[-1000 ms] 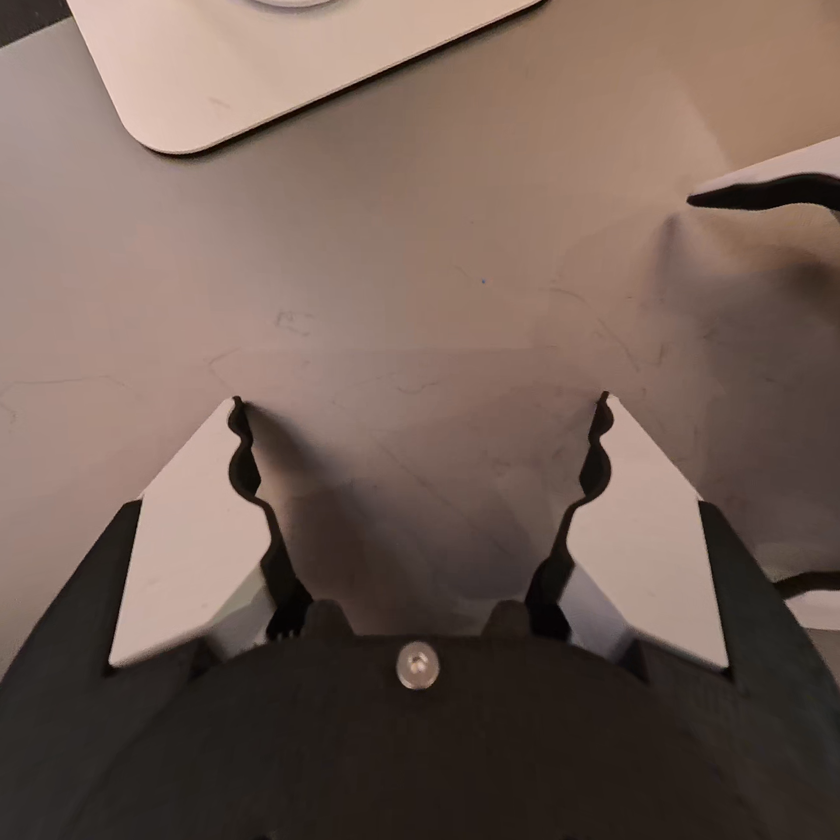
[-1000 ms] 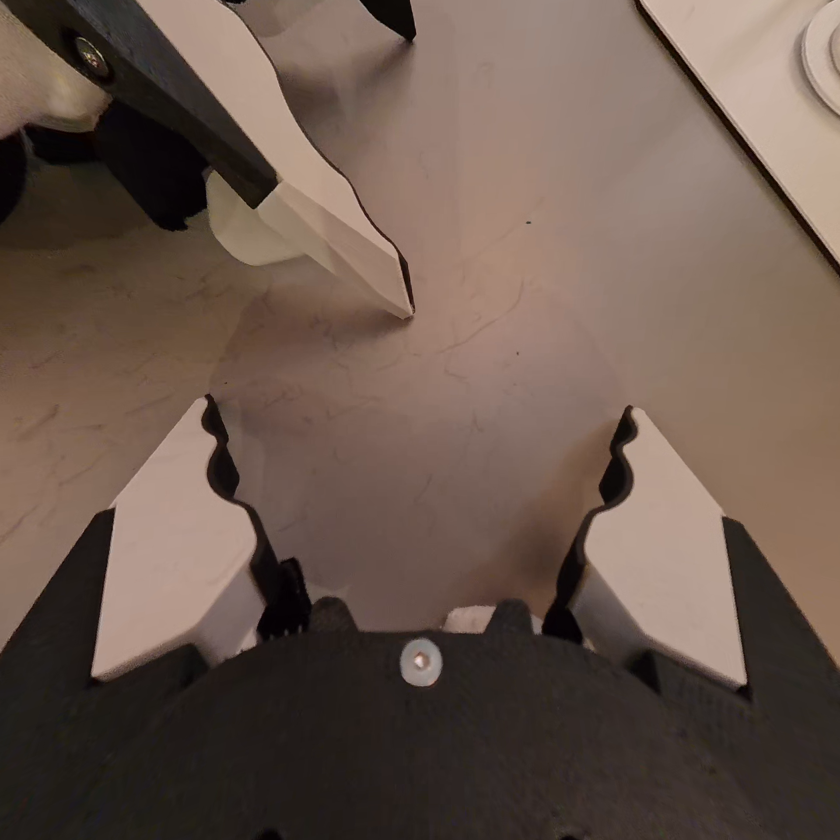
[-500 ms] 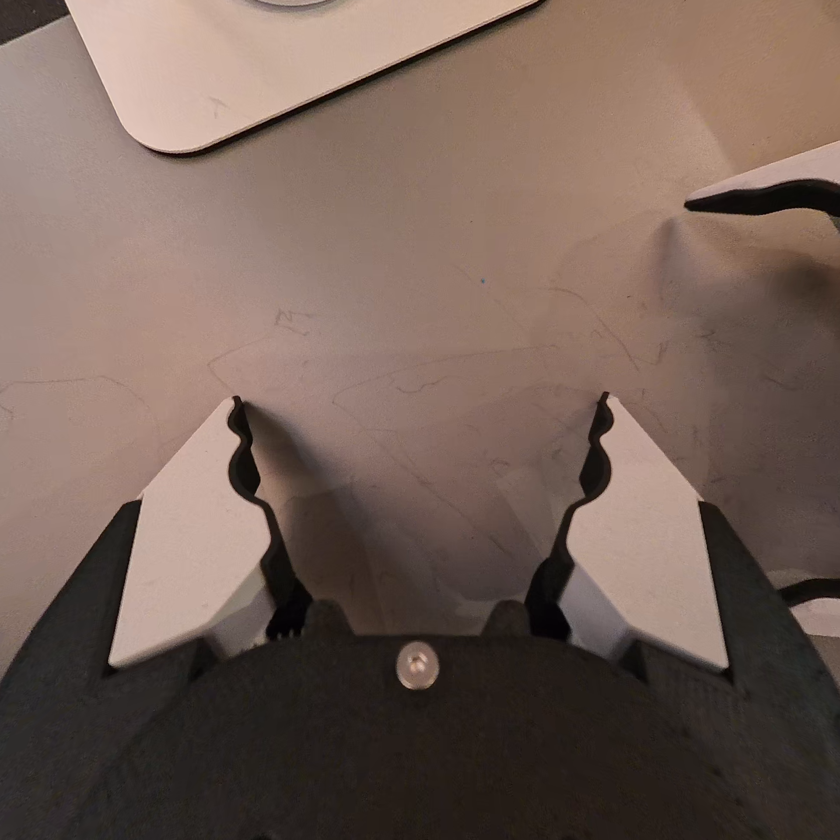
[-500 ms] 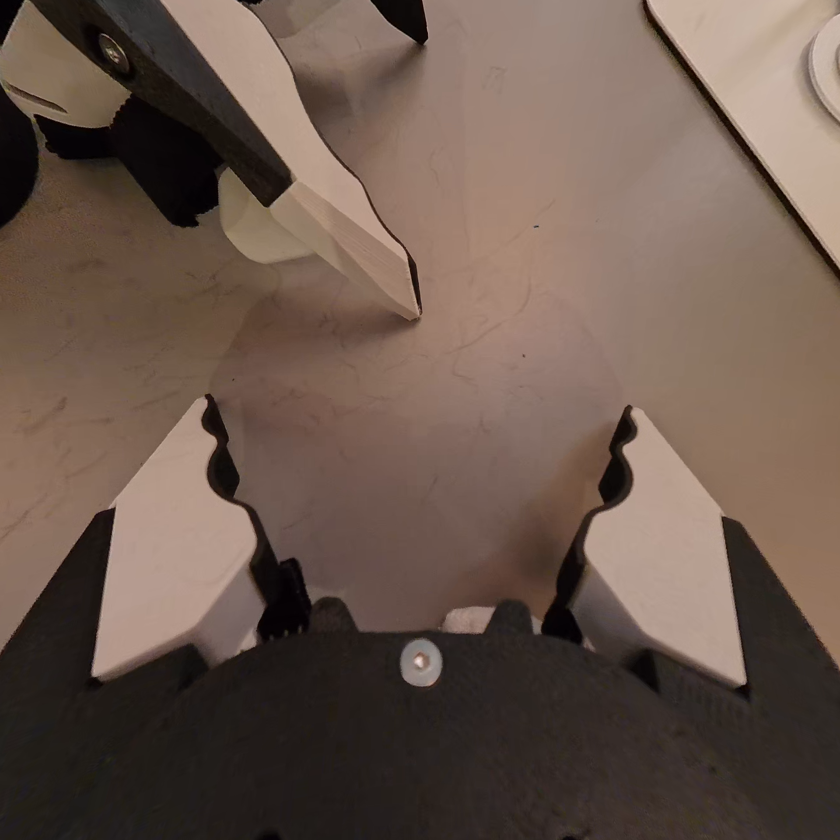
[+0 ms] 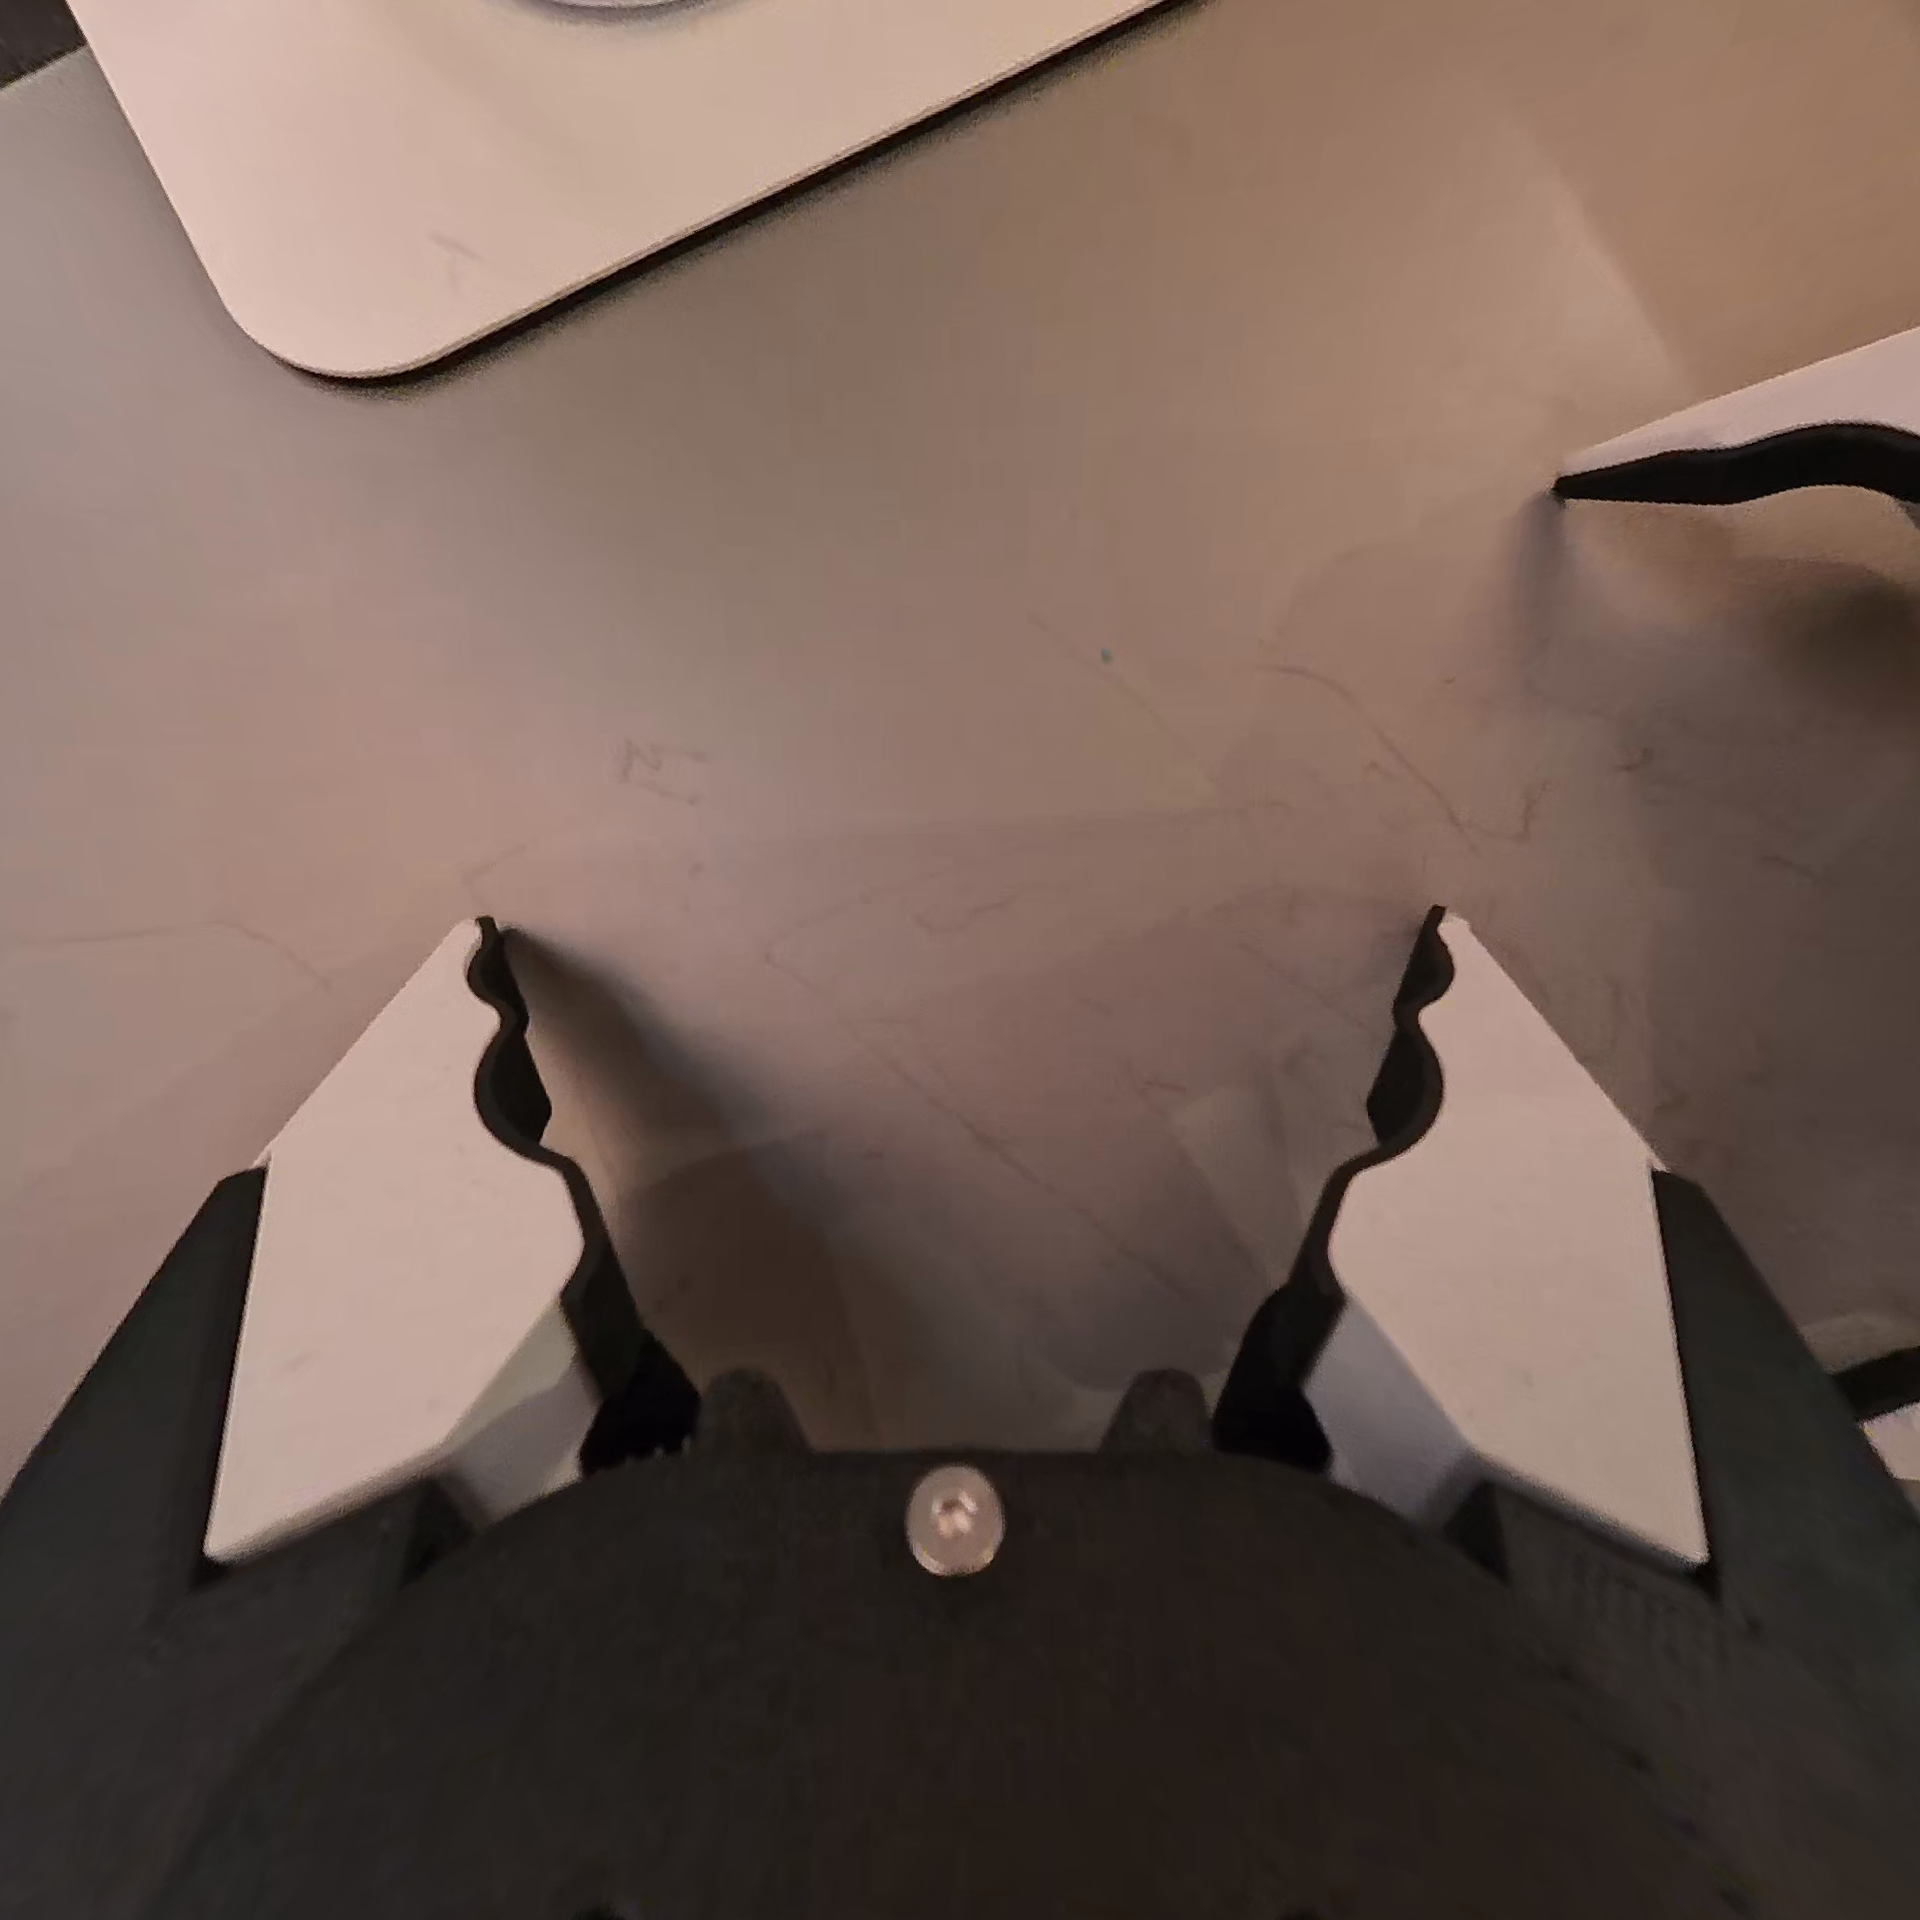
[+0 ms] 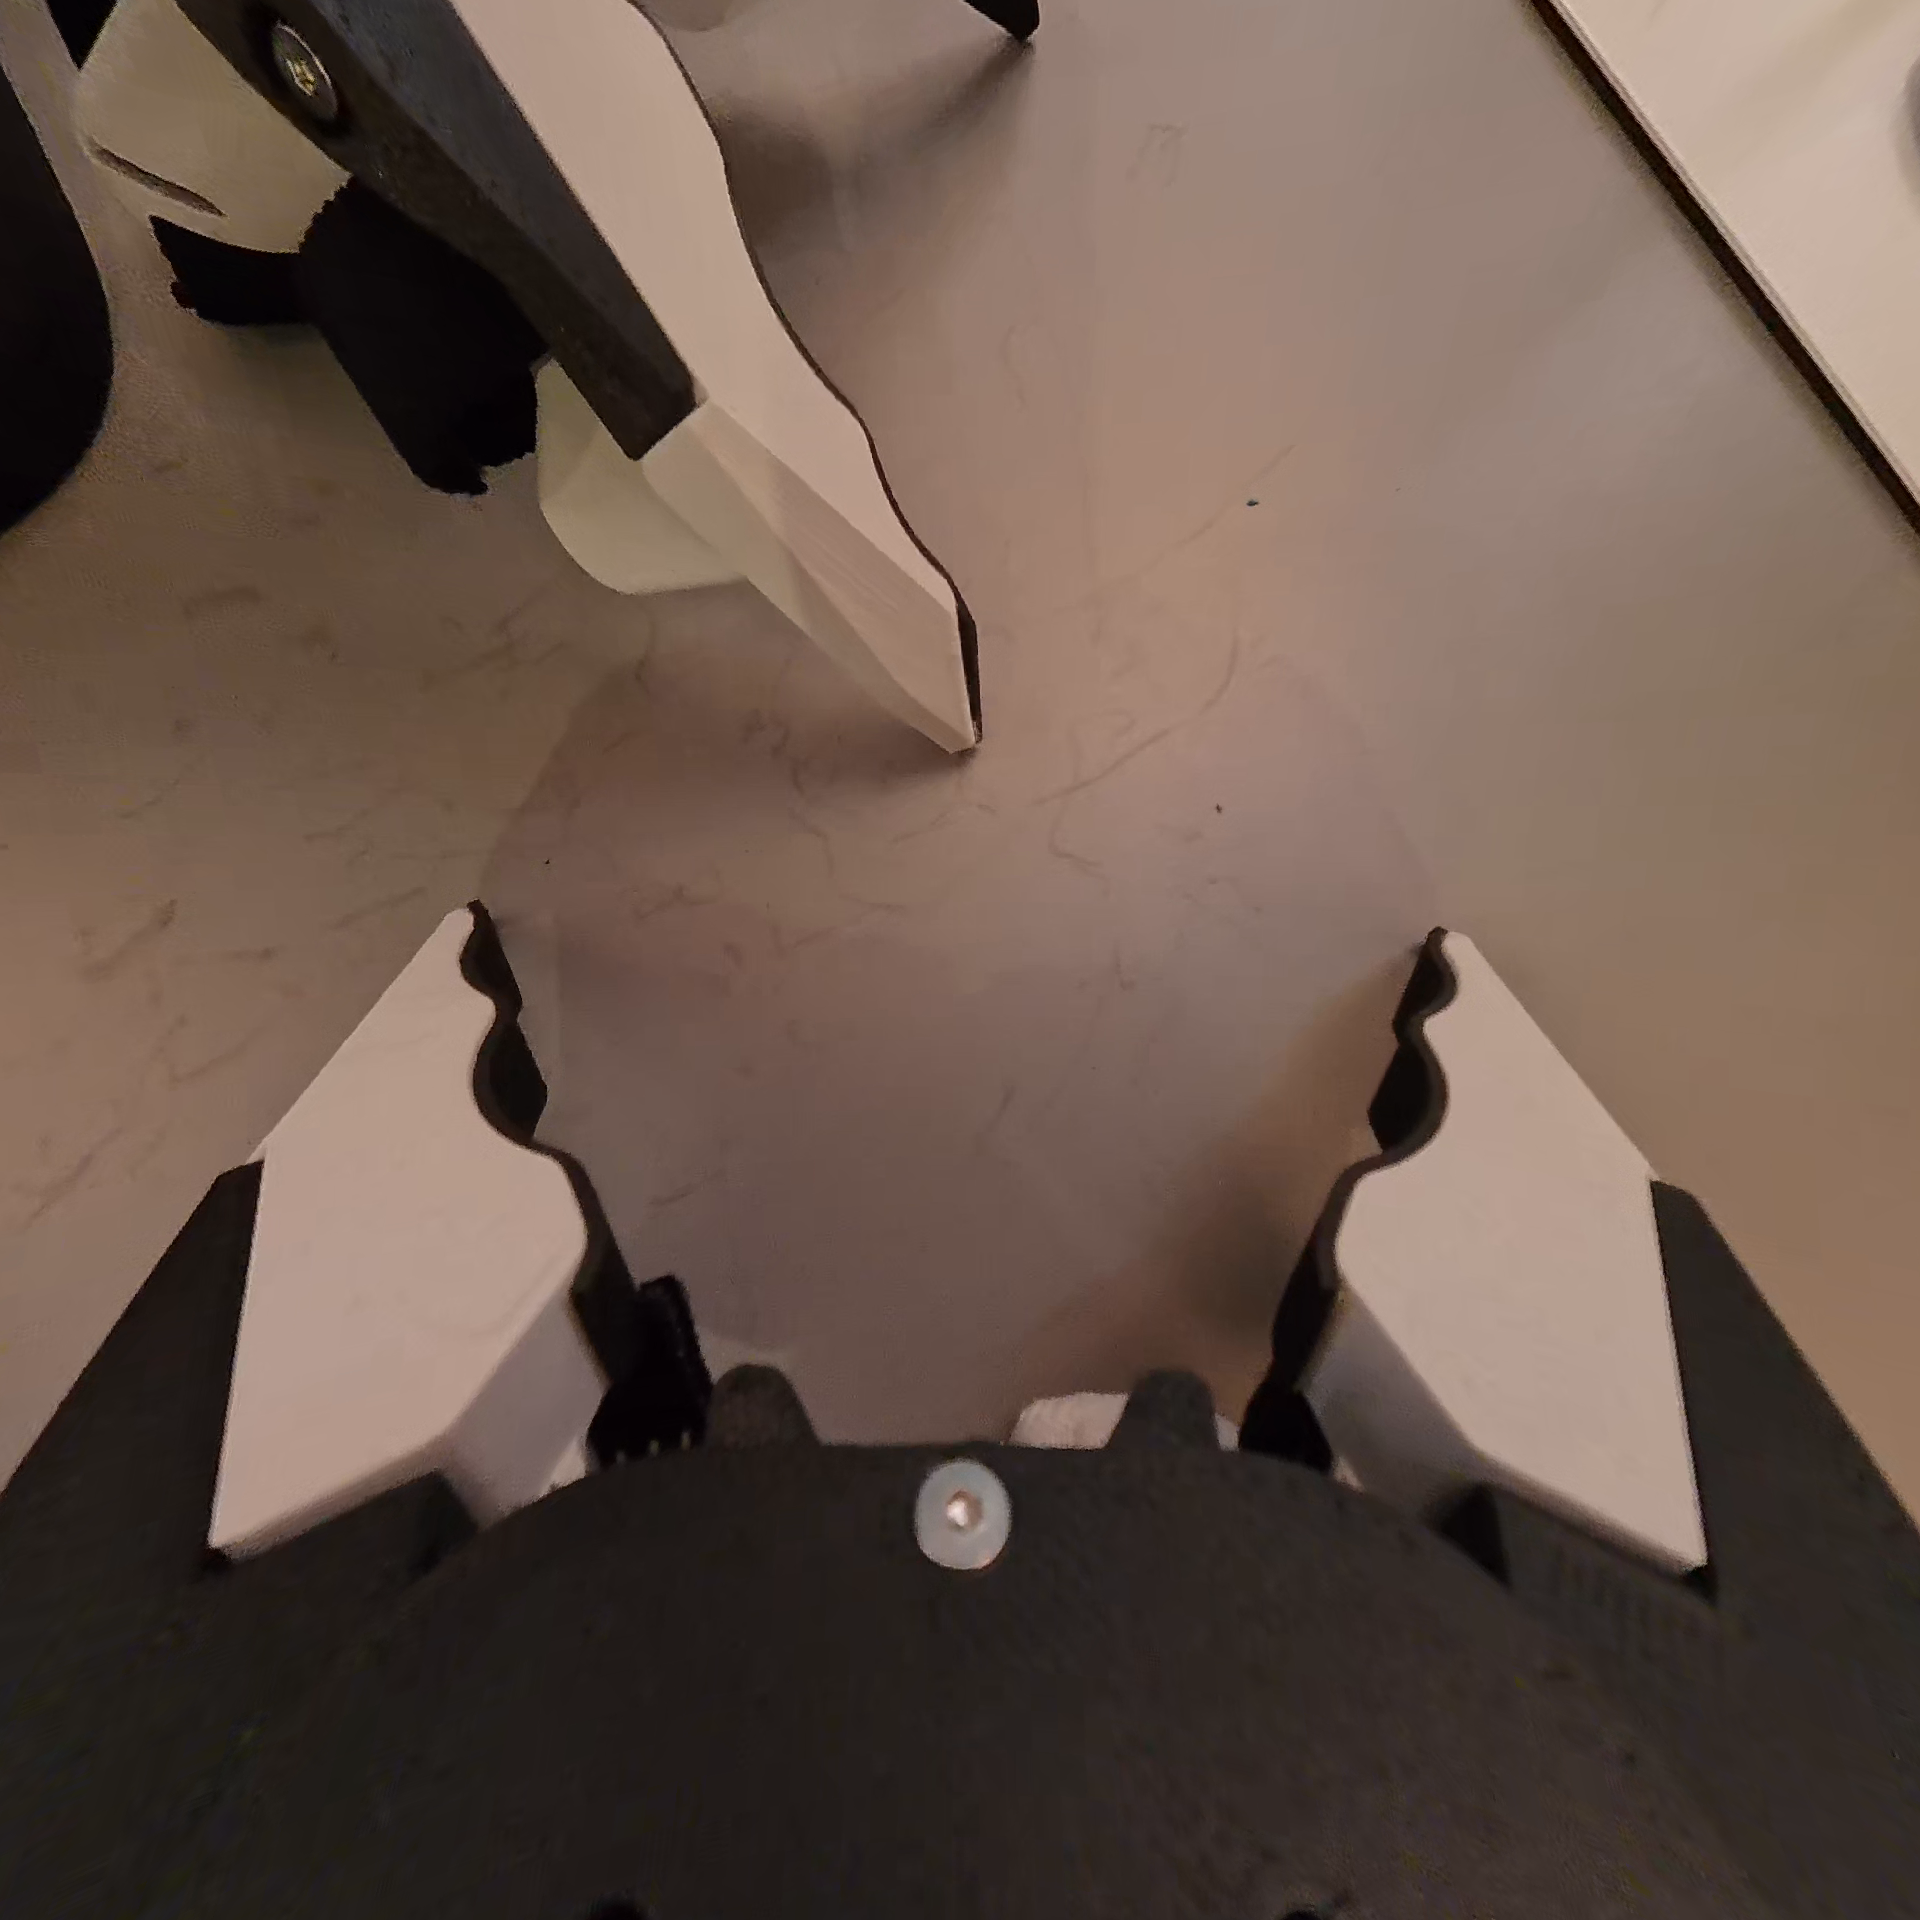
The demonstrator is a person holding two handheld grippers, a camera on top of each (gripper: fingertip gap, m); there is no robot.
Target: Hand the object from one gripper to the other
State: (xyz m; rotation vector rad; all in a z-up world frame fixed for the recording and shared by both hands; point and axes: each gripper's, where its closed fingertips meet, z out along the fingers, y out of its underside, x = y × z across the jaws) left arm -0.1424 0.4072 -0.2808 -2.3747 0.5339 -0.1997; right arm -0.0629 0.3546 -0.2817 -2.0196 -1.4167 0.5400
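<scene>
Both the left hand-held gripper (image 5: 956, 920) and the right hand-held gripper (image 6: 951, 920) gape wide, holding nothing, over the grey tabletop (image 5: 935, 623) near the white board (image 5: 540, 145); the object isn't visible.

Bare grey tabletop (image 5: 935, 644) lies open between the spread fingers of the left gripper (image 5: 958, 920) and ahead of them, up to a white board (image 5: 582, 177) lying across the far left. The right gripper (image 6: 954, 920), jaws likewise apart over bare surface, has one white finger (image 6: 831, 582) of the other gripper angling in ahead-left, its tip near the table, and the board's edge (image 6: 1766, 208) along the far right
</scene>
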